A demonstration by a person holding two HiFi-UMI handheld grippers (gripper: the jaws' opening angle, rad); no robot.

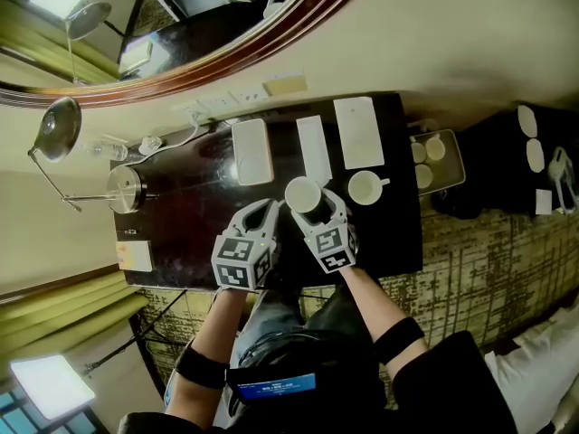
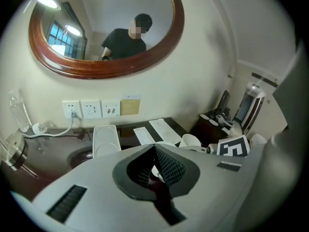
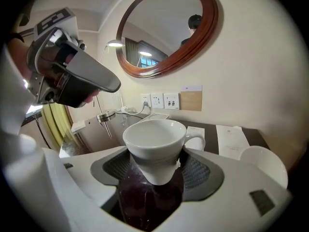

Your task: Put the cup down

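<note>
A white cup [image 1: 303, 194] with a handle stands upright between the jaws of my right gripper [image 1: 314, 208], above the dark table [image 1: 190, 215]. In the right gripper view the cup [image 3: 154, 146] sits between the ribbed pads [image 3: 198, 172], which press on its lower sides; its handle points right. My left gripper [image 1: 269, 210] is just left of it with nothing in it. In the left gripper view the left gripper [image 2: 155, 166] has its jaws shut together. A second white cup [image 1: 365, 187] stands on the table to the right, also visible as the second cup [image 3: 263, 163].
A white tray [image 1: 251, 150] and two white cards [image 1: 314, 147] [image 1: 358, 131] lie at the table's far side. A metal lamp base [image 1: 125, 188] stands at the left. A side tray [image 1: 457, 156] with small cups sits to the right. Wall sockets [image 2: 90, 108] and an oval mirror [image 2: 104, 69] are behind.
</note>
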